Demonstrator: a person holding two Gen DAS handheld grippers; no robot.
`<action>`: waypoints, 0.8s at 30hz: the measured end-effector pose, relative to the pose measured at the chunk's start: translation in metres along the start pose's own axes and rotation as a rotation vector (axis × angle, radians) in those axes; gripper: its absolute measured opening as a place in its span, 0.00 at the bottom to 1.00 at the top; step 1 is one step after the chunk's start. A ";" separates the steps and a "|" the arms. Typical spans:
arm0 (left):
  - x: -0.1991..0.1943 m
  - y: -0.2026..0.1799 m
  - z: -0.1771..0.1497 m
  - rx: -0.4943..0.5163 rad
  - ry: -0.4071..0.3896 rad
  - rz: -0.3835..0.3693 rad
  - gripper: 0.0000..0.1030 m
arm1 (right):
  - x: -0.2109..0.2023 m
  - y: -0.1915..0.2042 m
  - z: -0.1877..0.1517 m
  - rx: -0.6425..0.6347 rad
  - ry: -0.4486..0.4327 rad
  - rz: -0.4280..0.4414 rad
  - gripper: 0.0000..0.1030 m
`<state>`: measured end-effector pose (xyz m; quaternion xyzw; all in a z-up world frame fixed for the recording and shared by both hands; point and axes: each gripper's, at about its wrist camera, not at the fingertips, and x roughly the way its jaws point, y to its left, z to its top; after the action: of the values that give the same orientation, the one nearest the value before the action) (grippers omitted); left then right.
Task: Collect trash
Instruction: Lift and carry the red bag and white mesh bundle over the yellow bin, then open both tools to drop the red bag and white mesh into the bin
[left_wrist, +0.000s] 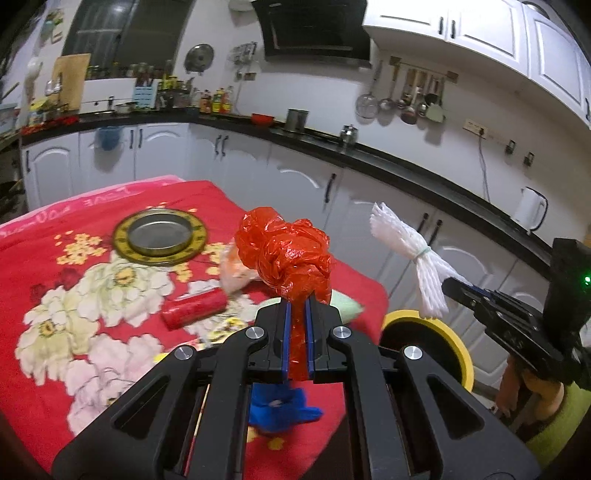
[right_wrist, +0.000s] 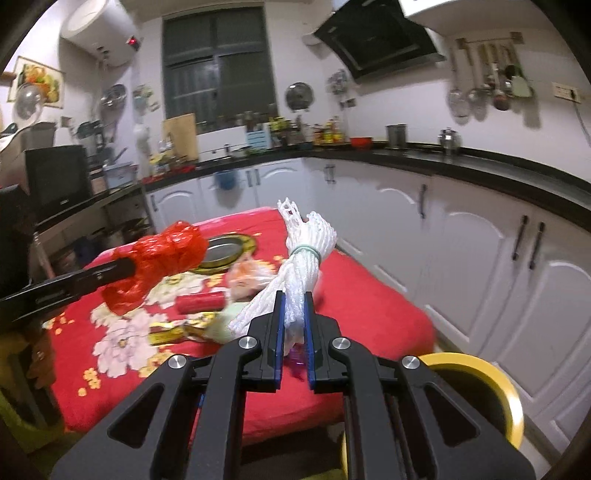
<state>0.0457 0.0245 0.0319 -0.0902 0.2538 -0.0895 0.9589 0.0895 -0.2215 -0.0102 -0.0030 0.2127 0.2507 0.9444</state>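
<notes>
White kitchen cabinets (left_wrist: 295, 184) and a black counter run behind a tabletop (left_wrist: 44, 266) covered with a red floral blanket. On the blanket lie a round tin lid with a gold rim (left_wrist: 159, 235), a red paper roll (left_wrist: 194, 308), a pale crumpled wrapper (left_wrist: 234, 275) and a light green scrap (left_wrist: 347, 306); a small yellow-and-red packet (right_wrist: 173, 330) shows in the right wrist view, too blurred to tell more.

Held up above the tabletop's near edge, the left gripper (left_wrist: 298, 314) has its jaws clenched on the tail of a crumpled red plastic bag (left_wrist: 286, 254), which bulges above the blue pads. Under that gripper a blue scrap (left_wrist: 280, 406) lies on the blanket.

To the right, the right gripper (right_wrist: 293, 314) has its jaws clamped on a bundle of white foam netting (right_wrist: 306, 251), tied at its middle with a green rubber band (right_wrist: 304, 251). Something small and purple (right_wrist: 297, 360) sits low between these jaws, possibly another scrap. The netting hangs above a yellow-rimmed bin (left_wrist: 454, 343) that stands on the floor just beside the tabletop's corner, near the lower cabinets.
</notes>
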 end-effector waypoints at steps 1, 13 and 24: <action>0.003 -0.006 -0.001 0.008 0.003 -0.014 0.03 | -0.003 -0.007 -0.002 0.004 -0.002 -0.021 0.09; 0.043 -0.064 -0.013 0.088 0.074 -0.142 0.02 | -0.036 -0.065 -0.020 0.064 0.004 -0.180 0.09; 0.081 -0.118 -0.037 0.183 0.153 -0.243 0.02 | -0.055 -0.110 -0.037 0.119 0.046 -0.286 0.09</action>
<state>0.0820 -0.1118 -0.0121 -0.0252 0.3041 -0.2344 0.9230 0.0839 -0.3480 -0.0325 0.0168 0.2462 0.1004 0.9639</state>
